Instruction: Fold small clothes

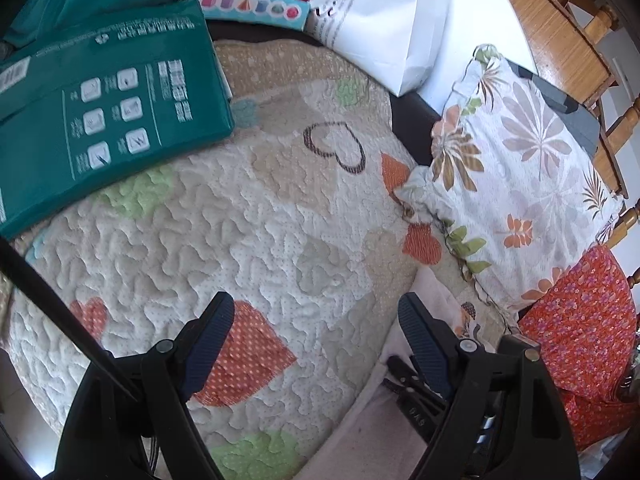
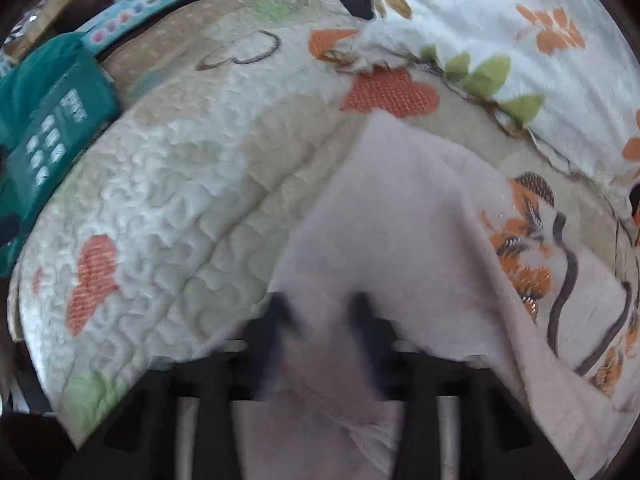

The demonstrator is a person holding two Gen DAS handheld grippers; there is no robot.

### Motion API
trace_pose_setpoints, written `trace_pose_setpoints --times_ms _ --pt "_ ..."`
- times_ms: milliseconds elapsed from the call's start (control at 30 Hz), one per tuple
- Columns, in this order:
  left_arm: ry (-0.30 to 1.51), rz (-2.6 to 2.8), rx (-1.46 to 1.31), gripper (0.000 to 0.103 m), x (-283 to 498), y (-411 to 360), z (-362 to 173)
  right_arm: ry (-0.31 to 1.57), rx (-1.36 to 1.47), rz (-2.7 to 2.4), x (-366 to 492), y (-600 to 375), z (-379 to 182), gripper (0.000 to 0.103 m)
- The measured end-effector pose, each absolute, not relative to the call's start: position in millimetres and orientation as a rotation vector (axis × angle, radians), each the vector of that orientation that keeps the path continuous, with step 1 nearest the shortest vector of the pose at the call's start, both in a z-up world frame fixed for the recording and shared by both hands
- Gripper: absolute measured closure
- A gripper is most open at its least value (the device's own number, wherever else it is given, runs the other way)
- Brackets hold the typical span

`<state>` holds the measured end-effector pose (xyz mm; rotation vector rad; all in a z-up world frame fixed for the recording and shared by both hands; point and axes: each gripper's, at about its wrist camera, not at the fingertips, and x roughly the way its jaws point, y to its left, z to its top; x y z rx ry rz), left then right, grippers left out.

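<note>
Left tongs (image 1: 316, 338): the two dark ribbed fingers (image 1: 210, 340) stood wide apart with nothing between them, both pointing forward and slightly downward from the black frame. Right tongs (image 2: 320, 320): the fingers (image 2: 280, 316) appeared blurred by motion and stood closer together; whether they gripped anything could not be determined. No hand or arm was visible in either view.

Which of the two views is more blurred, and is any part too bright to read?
Right wrist view: motion blur smears the right gripper and the pale pink garment between its fingers, so the grip is unclear. Left wrist view: mostly sharp; the open left gripper and quilt are crisp, only the green box is slightly blurred, and the white bag is nearly overexposed.
</note>
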<state>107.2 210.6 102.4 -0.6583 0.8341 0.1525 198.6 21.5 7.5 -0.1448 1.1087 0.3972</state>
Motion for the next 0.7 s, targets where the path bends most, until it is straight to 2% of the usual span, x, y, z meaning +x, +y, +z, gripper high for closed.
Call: trace_pose_setpoints --times_ms 33,267,367,400,433,567,700 --pt "0.823 0.162 -0.655 0.020 106 213 104 1.108 -0.083 0.409 201 19 10 0.095" --pt "0.784 0.203 -0.652 0.020 99 228 110 1.142 0.150 0.525 207 30 13 0.097" --pt "0.789 0.201 -0.660 0.020 100 228 109 1.122 0.146 0.555 193 39 10 0.081" --pt "0.790 0.200 -0.657 0.020 99 227 109 1.121 0.156 0.566 191 39 10 0.070" --pt "0.792 0.194 -0.654 0.020 100 226 109 1.120 0.168 0.576 189 35 15 0.067" --pt "0.799 0.178 -0.650 0.020 98 222 108 1.060 0.133 0.567 160 -11 54 0.067" --pt "0.802 0.175 -0.649 0.020 96 220 107 0.994 -0.081 0.373 121 -90 79 0.066"
